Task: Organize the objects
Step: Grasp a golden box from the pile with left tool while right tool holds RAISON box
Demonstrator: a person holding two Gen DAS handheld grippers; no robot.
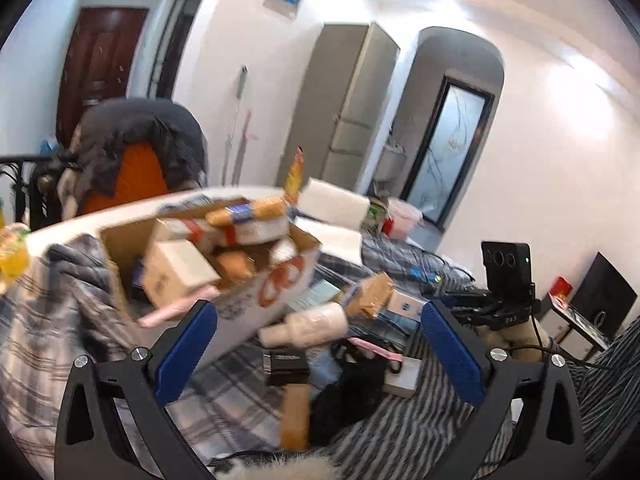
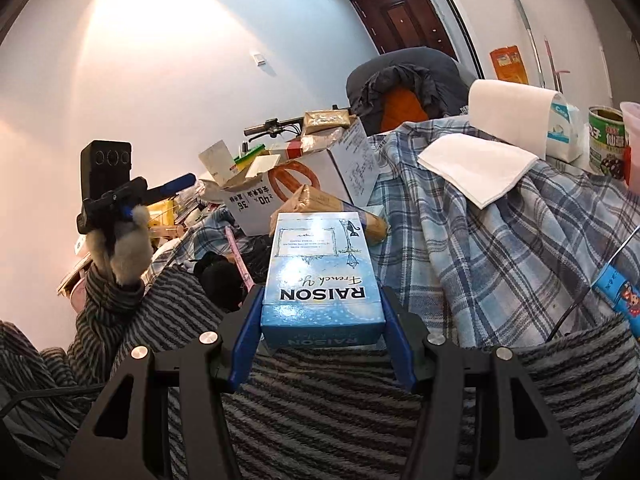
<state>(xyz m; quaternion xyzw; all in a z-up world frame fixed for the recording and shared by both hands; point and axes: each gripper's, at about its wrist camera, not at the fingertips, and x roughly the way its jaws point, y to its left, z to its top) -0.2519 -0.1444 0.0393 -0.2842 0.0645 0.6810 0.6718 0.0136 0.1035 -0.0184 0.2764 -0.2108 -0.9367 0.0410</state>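
My right gripper (image 2: 322, 298) is shut on a blue "RAISON" carton (image 2: 320, 276), its blue pads pressing both long sides, held low over a striped blanket (image 2: 320, 408). In the left wrist view my left gripper (image 1: 320, 340) stands open with nothing between its pads, above loose clutter: a cream bottle (image 1: 308, 324), a tan packet (image 1: 370, 294), a black pouch (image 1: 344, 396). Behind and to the left is an open cardboard box (image 1: 280, 280) piled with packets and small cartons. The same cardboard box (image 2: 320, 168) appears beyond the carton in the right wrist view, with the left gripper (image 2: 176, 185) raised at the far left.
A plaid blanket (image 2: 500, 232) bears a folded white cloth (image 2: 476, 168), a paper roll (image 2: 508, 108), a green can (image 2: 606, 140) and a pink cup (image 2: 633, 144). A dark jacket (image 1: 140, 132) hangs over an orange seat. The right gripper's camera block (image 1: 506, 264) stands at the right.
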